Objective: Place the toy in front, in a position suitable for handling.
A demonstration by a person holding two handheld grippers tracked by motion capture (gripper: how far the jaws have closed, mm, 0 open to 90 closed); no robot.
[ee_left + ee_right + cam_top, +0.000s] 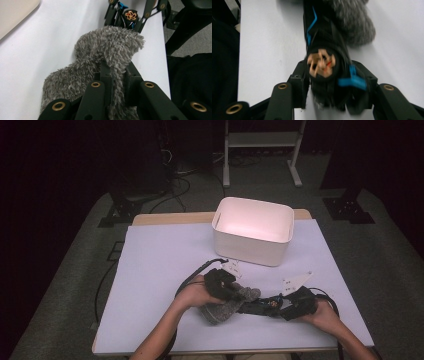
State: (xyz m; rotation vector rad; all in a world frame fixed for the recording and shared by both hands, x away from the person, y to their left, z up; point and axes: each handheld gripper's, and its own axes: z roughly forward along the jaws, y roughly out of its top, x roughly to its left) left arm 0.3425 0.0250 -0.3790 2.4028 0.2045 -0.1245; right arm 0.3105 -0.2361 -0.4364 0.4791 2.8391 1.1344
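Left gripper [235, 292]: jaws closed tight on a fold of the fuzzy grey sock [225, 305]; in the left gripper view the pile bulges between and over the jaws [113, 82].
Fuzzy grey sock [100, 65]: lies on the white desk [160, 270] near its front edge, between the two grippers; left end pinched, right end next to the right gripper.
Right gripper [272, 306]: jaws partly apart, around a black cylindrical object [324, 65] with copper parts and blue ties; firm contact cannot be told because of blur.
White bin [254, 230]: stands behind the grippers, well apart from the sock.
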